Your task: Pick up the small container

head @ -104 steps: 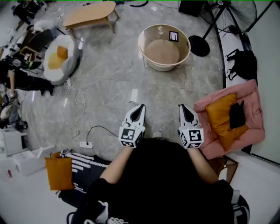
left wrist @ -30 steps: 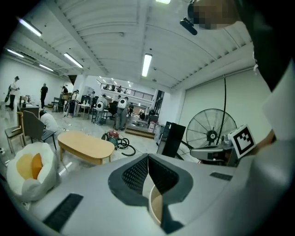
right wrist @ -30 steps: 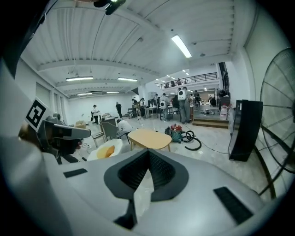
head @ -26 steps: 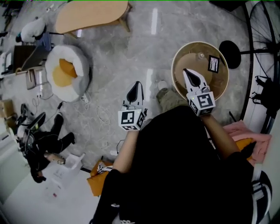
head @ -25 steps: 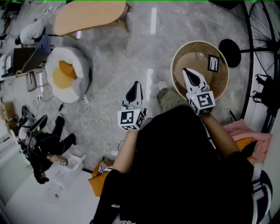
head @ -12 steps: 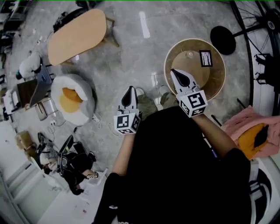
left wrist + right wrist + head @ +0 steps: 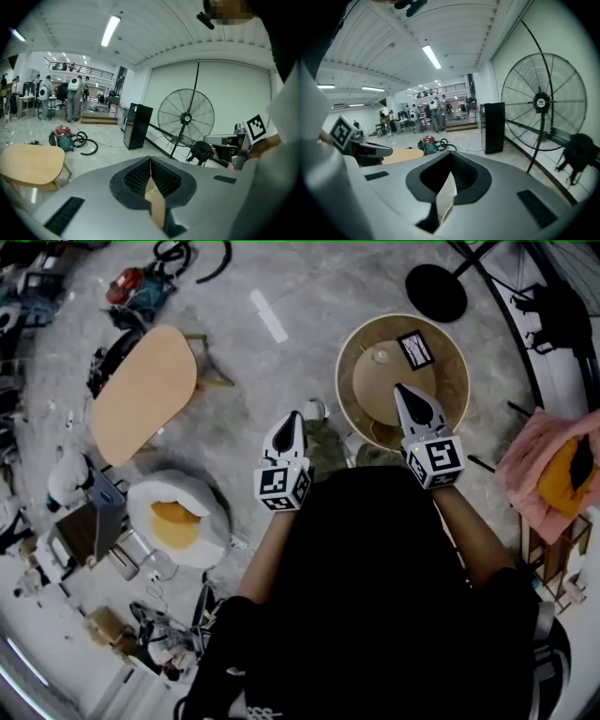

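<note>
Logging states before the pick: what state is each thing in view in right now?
left gripper: shut, empty.
right gripper: shut, empty, over the round table.
small container: standing on the round table, not gripped.
fan: upright; whether it is running cannot be told.

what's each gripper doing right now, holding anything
Left gripper: closed, jaws together, holding nothing.
Right gripper: closed, jaws together, holding nothing.
</note>
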A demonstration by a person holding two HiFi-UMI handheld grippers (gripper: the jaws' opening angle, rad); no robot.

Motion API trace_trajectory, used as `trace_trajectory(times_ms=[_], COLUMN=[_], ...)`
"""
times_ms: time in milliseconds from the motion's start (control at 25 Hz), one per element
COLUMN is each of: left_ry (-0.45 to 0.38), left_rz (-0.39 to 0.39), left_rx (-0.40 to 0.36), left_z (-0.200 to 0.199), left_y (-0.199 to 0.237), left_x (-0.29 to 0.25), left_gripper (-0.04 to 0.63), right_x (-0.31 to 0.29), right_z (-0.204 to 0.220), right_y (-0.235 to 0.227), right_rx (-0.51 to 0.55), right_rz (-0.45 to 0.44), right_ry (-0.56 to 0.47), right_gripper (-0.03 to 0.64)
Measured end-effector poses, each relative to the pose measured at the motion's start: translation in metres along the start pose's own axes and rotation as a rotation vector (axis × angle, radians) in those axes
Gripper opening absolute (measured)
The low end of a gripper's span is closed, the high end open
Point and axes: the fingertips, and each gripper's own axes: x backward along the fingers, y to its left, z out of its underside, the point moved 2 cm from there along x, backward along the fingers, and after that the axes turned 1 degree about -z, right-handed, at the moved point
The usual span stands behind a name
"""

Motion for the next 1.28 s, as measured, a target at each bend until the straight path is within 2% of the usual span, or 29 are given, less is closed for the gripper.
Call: trace_trajectory(times_ms=[120, 240, 320, 440, 680, 840, 1040, 1200, 1280], left_ry=[0.007, -0.01, -0.019, 0.02, 0.07, 0.09, 0.073, 0.109, 0.138], left_rz=[0.087, 0.18, 0.24, 0.284, 0.381, 0.455, 0.501, 0.527, 0.527], left_rx=[-0.035, -0.073, -0.099, -0.111, -0.125, -0.135, -0.151, -0.199, -0.217], left_z=[-0.025, -0.054, -0.069, -0.081, -0.082, -0.08, -0.079, -0.053, -0.033], left_y=[0.012, 0.025, 0.037, 0.059, 0.053, 0.057, 0.033, 0.001, -0.018], left_x=[-0.032, -0.053, -0.061, -0.077, -0.111, -0.115, -0.121, -0.12, -0.123], left_gripper=[0.02, 0.02, 0.02, 0.02, 0.021, 0.021, 0.021, 0.021, 0.021], right_x=[-0.009, -0.019, -0.033, -0.054, -0.042, -0.04, -0.026, 0.002, 0.018], right_z=[-0.015, -0.029, -0.038, -0.047, -0.042, -0.043, -0.046, -0.029, -0.006], right_y=[-0.028, -0.035, -0.022, -0.008, -0.027, -0.012, -0.017, -0.021, -0.028], right_rx=[-0.035, -0.062, -0.053, -0.101, -0.162, -0.167, -0.165, -0.149, -0.185], right_rz=[0.148, 0.274, 0.313, 0.35, 0.486, 0.513, 0.521, 0.505, 0.514], right_ry=[-0.025, -0.019, -0.02, -0.055, -0.048, -0.076, -0.115, -0.157, -0.126], right_gripper=[0.021, 0.021, 0.021, 0.021, 0.021, 0.021, 0.021, 0.021, 0.021])
